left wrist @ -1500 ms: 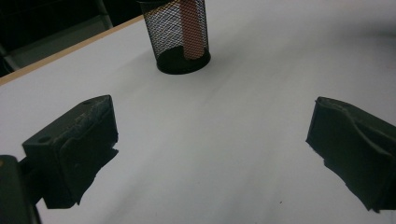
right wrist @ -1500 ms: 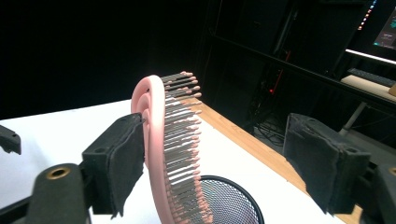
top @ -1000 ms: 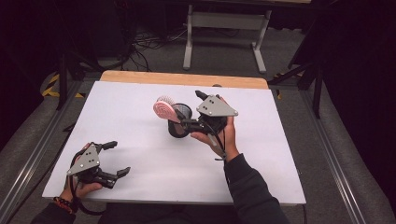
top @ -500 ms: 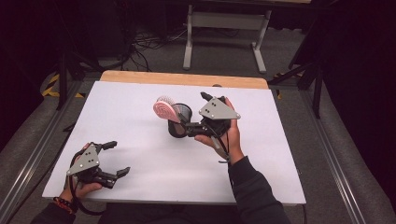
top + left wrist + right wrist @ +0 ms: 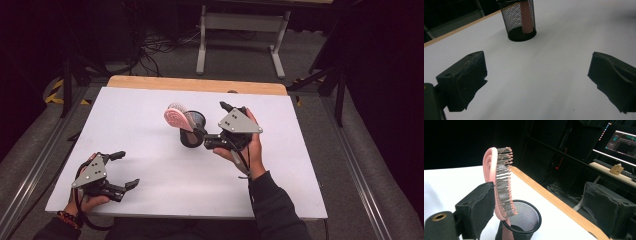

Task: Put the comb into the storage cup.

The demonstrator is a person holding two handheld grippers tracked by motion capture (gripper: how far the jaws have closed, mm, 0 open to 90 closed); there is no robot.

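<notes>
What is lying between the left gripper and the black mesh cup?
Nothing: in the left gripper view, bare white table stretches from the open left gripper to the mesh cup.

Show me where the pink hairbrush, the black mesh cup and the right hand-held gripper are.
pink hairbrush (image 5: 502, 182), right gripper view, on its bristles.
black mesh cup (image 5: 517, 18), left gripper view, on its mesh wall.
right hand-held gripper (image 5: 212, 122), high view, between its fingertips.

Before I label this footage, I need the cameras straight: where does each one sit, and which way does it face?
High view: above the person's side, looking forward and down on the white table; shows forearms, left gripper, right gripper.
Left gripper view: rides the left gripper, low, looking across the table between its wide-apart jaws at the black mesh cup.
Right gripper view: rides the right gripper, open by the pink hairbrush, facing the far edge.
Shared: all three show cup and brush.
</notes>
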